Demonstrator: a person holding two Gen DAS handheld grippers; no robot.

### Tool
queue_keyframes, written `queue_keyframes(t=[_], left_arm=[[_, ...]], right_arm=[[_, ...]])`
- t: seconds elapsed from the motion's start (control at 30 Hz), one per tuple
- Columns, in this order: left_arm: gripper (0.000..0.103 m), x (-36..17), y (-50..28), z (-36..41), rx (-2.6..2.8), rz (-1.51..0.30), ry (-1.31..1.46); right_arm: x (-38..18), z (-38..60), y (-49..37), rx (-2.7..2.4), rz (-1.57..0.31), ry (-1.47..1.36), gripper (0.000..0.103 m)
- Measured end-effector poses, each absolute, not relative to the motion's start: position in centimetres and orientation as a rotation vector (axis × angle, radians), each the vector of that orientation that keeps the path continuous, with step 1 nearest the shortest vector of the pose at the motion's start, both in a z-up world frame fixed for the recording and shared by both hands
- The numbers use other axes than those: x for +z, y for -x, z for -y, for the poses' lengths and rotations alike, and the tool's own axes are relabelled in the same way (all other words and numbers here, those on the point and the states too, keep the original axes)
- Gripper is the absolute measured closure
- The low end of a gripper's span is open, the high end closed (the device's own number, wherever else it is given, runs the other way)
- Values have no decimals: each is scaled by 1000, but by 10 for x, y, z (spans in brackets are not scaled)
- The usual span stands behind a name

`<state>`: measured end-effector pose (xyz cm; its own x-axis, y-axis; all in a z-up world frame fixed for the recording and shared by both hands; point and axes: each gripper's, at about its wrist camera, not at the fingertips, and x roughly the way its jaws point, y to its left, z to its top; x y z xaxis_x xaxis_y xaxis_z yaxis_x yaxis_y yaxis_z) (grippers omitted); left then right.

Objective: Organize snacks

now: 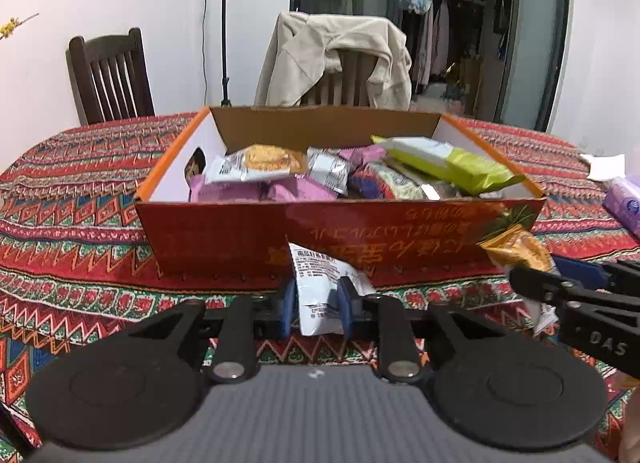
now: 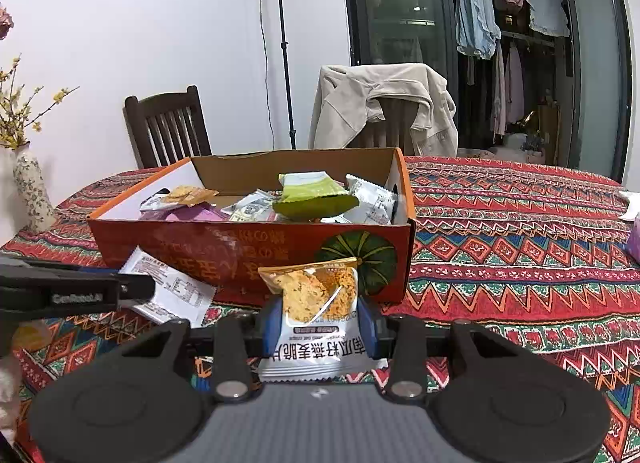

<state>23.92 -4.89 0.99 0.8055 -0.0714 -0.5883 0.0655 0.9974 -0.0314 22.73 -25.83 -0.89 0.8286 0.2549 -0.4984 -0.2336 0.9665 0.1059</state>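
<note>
Both packets are clamped in near-closed jaws: left gripper (image 1: 316, 303) holds a white packet (image 1: 324, 287), right gripper (image 2: 320, 323) an orange packet (image 2: 316, 303); the box (image 1: 340, 231) lies straight ahead, above both.

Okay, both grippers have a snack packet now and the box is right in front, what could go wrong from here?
1. The left gripper pinches its white packet low, so the floppy top could catch the box's near wall going in.
2. The box is already piled; the green packet sits near rim height, so new packets may slide out.
3. The right gripper, holding the orange-topped packet, is close beside the left; they might collide.
</note>
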Motion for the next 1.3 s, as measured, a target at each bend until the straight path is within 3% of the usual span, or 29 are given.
queue_keyframes(t=[0.77,1.1,1.3], left_arm=[[99,36,-199,73,-152,-417,-119],[99,91,-189,67,-146,-267,-138],[99,107,-205,54,-121,-267,-81]], right_arm=[[-3,259,-220,305,-475,-64,64],[50,245,-218,302,-352,-40,64],[75,234,-236,284,-306,-45,64]])
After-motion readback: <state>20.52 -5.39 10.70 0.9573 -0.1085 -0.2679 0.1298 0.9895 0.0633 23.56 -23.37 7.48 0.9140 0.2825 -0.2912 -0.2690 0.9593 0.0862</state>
